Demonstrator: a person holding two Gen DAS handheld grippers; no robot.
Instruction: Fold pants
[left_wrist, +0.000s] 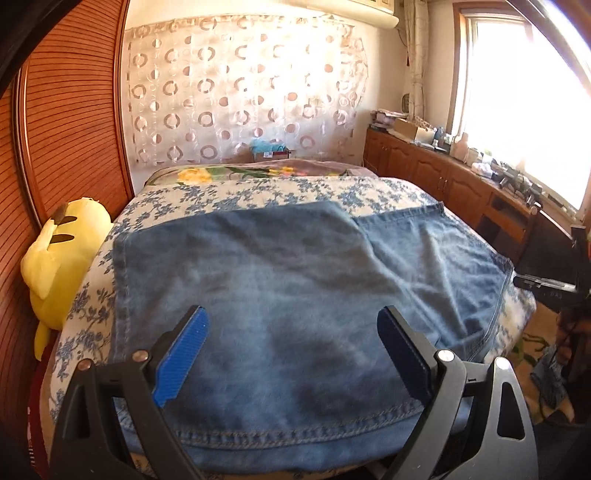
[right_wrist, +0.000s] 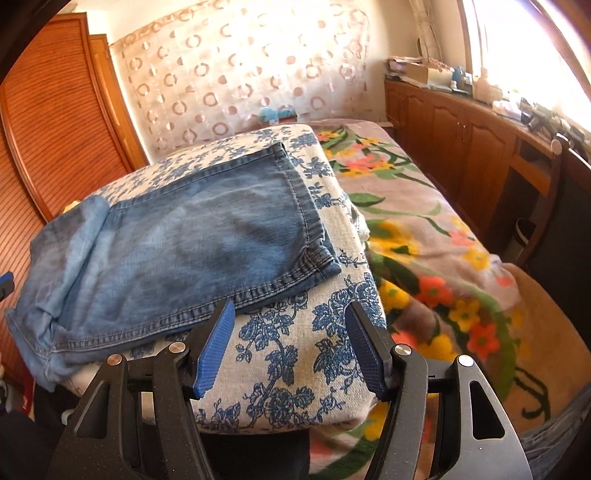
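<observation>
The jeans (left_wrist: 280, 295) lie flat on a blue-flowered cloth (left_wrist: 207, 195) covering the bed. In the left wrist view their long axis runs from 6 o'clock, where a stitched hem sits near the camera, up toward 12, with a second layer offset toward 2 o'clock. In the right wrist view the jeans (right_wrist: 177, 251) stretch from 8 o'clock to 1 o'clock, and their near-left end is rumpled and partly cut off. A yellow plush toy (left_wrist: 55, 258) sits at 9 o'clock. The left gripper (left_wrist: 293, 325) is spread wide above the denim, holding nothing; whether it touches is unclear. The right gripper (right_wrist: 290, 321) is also wide and empty, over the cloth beside the hem.
</observation>
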